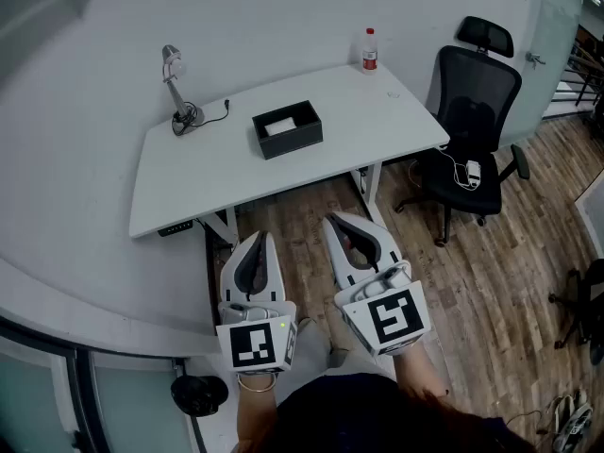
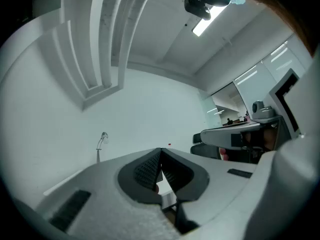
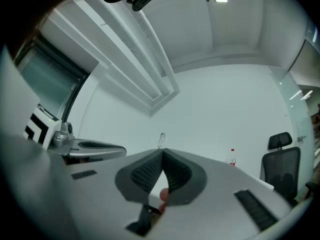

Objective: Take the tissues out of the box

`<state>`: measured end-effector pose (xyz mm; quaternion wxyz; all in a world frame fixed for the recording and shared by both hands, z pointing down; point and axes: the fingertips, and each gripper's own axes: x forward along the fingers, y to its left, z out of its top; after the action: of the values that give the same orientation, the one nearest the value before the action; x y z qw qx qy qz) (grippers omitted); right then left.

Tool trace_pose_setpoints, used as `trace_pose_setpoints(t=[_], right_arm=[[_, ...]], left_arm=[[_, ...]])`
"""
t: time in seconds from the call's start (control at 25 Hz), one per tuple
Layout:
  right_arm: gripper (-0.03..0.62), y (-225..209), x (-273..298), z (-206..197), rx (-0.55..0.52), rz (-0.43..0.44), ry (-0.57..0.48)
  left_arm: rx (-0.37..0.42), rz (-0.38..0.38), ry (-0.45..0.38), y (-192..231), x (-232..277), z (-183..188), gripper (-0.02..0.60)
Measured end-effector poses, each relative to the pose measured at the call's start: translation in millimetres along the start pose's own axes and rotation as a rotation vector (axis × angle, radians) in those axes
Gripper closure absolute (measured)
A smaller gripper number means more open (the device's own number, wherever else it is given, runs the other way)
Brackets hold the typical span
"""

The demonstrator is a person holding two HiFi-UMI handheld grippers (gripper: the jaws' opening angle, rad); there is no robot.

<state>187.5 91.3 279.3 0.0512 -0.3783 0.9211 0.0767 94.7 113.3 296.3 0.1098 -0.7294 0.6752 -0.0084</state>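
White counter (image 1: 217,173) against a pale wall, over a wood floor (image 1: 491,272). Near its middle, a black open-topped box (image 1: 288,132) with white tissues (image 1: 281,125) inside. Toward the counter's left end, a silver desk lamp (image 1: 176,92), cord trailing to the right. At the far right corner, an upright bottle (image 1: 369,51) with red cap and label. Just right of the counter, a black office chair (image 1: 477,111), a small white item on its seat. In the foreground, nearer than the counter, left hand-held gripper (image 1: 264,238) and right hand-held gripper (image 1: 330,220) side by side above the floor, jaws together at the tips, square-marker cubes facing up.
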Motion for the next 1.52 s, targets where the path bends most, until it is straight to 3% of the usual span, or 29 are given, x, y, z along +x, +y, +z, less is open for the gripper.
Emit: trace_pose_setpoints(t=[0.32, 0.84, 1.08, 1.24, 1.52], right_arm=[[0.576, 4, 5, 0, 0.006, 0.015, -0.013], [0.576, 7, 58, -18, 0.005, 0.040, 0.057], [0.576, 1, 91, -26, -0.002, 0.028, 0.082], [0.576, -3, 114, -33, -0.015, 0.016, 0.101], [0.574, -8, 148, -38, -0.038, -0.008, 0.106]], left_arm=[[-0.011, -0.017, -0.006, 2, 3, 5, 0.560], [-0.019, -0.058, -0.004, 35, 45, -2, 0.560], [-0.013, -0.092, 0.010, 50, 71, -14, 0.560], [-0.060, -0.107, 0.033, 60, 89, -22, 0.560], [-0.070, -0.115, 0.020, 88, 113, -29, 0.560]])
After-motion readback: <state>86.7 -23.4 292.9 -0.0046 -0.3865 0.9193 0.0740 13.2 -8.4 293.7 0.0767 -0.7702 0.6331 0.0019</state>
